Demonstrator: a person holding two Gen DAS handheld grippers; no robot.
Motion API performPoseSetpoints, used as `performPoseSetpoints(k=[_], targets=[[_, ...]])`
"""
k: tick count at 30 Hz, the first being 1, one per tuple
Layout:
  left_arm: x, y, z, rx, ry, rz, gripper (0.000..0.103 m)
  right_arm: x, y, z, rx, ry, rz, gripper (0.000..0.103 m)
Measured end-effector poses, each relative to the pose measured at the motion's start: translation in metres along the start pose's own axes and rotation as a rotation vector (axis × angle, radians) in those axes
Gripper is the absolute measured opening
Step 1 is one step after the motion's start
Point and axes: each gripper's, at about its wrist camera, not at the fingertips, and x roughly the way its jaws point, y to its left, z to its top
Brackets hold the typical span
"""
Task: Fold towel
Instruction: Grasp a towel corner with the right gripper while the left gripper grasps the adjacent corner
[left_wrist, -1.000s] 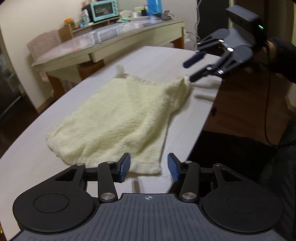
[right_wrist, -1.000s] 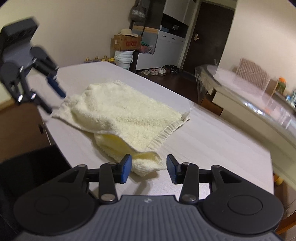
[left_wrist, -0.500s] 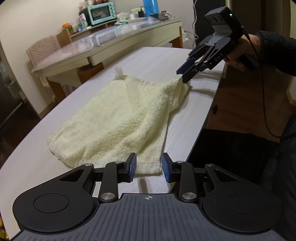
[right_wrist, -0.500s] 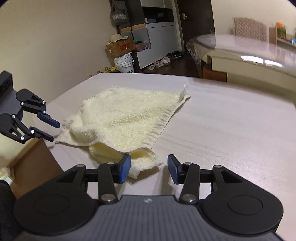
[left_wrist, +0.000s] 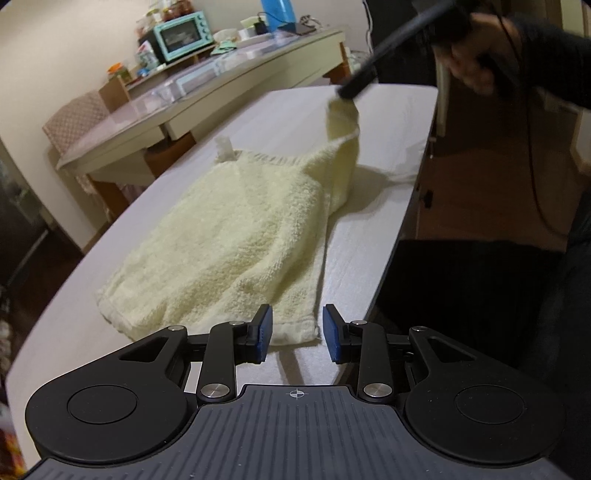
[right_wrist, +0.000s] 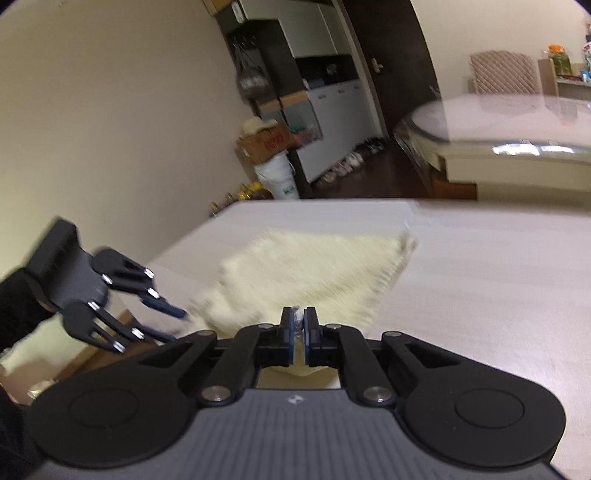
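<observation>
The left gripper (left_wrist: 297, 338) is sitting released at the near end of the table (left_wrist: 384, 218), its blue pads (left_wrist: 264, 334) spread wide, with the near hem of the towel (left_wrist: 240, 240) lying just beyond and between them; whether the pads are touching the cloth I cannot tell. In the right wrist view this same left gripper (right_wrist: 175, 325) is showing at the far left, fingers parted, its tips close to the blurred left edge of the towel (right_wrist: 314, 273).

The pale yellow towel is lying mostly flat along the middle of the light grey table, running from near to far. A small white tag (left_wrist: 224, 147) is standing up at its far left corner. The far right corner is being lifted clear of the tabletop into a drooping peak.

That peak is hanging from the right gripper (left_wrist: 351, 90), which is clenched on the towel's corner and blurred in the left wrist view; a hand (left_wrist: 469, 59) in a dark sleeve is holding it at the upper right. In its own view the right gripper (right_wrist: 300, 338) is showing its pads pressed nearly together with yellow cloth bunched under them.

Beyond the table on the far left, a second table (left_wrist: 221, 79) is carrying a mint-green toaster oven (left_wrist: 181, 35).
</observation>
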Motion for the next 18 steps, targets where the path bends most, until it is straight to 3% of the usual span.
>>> performPoseSetpoints(k=[6, 8, 10, 18], targets=[[0.006, -0.002, 0.003, 0.032, 0.024, -0.003, 0.032, -0.015, 0.015, 0.012, 0.041, -0.061, 0.078, 0.006], [0.006, 0.0, 0.003, 0.026, 0.04, -0.022, 0.025, -0.018, 0.016, 0.012, 0.043, -0.066, 0.073, 0.006], [0.006, 0.002, 0.004, 0.021, 0.055, -0.04, 0.009, -0.019, 0.016, 0.01, 0.041, -0.058, 0.057, 0.006], [-0.004, 0.009, -0.004, -0.007, 0.104, -0.108, 0.008, -0.012, 0.02, -0.013, -0.008, 0.032, 0.025, 0.006]])
